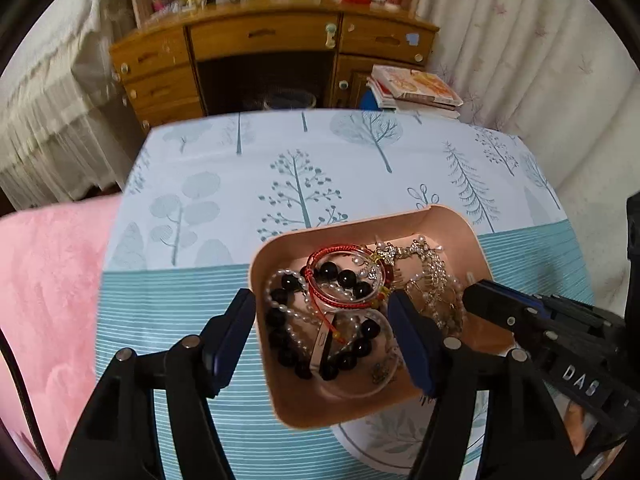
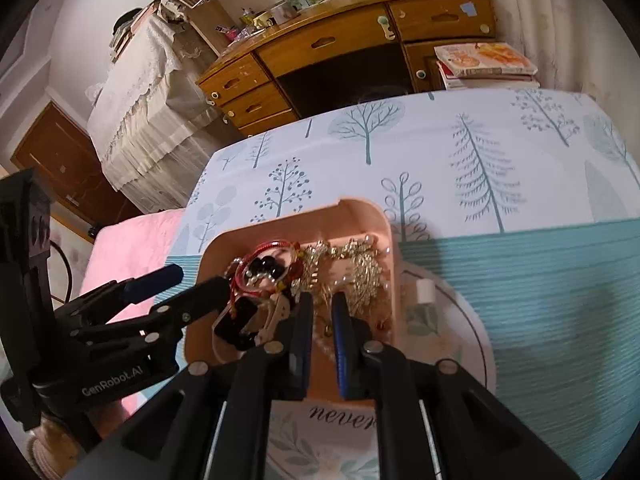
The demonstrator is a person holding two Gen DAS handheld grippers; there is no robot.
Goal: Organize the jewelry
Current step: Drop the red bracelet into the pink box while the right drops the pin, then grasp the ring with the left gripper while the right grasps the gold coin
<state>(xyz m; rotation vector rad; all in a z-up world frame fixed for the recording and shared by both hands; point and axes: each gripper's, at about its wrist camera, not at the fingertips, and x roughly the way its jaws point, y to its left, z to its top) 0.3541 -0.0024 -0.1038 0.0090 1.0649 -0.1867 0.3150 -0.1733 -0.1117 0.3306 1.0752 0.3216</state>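
- The left gripper (image 1: 322,336) is wide open over the tray (image 1: 460,228), with one finger outside its left wall.
- The right gripper (image 2: 323,334) is almost closed, just above the jewelry (image 1: 340,304).
- The jewelry lies piled in the tray on the counter (image 1: 224,184).

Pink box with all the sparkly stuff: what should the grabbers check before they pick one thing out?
1. Pink box upright on the plate: ok.
2. Left gripper jaws open: ok.
3. Both left jaws inside the box: not ok, one is outside the wall.
4. Right gripper jaws open: not ok, shut.
5. Anything caught in the right jaws: cannot tell.
6. Red cord bracelet free of the black beads: not ok, tangled.
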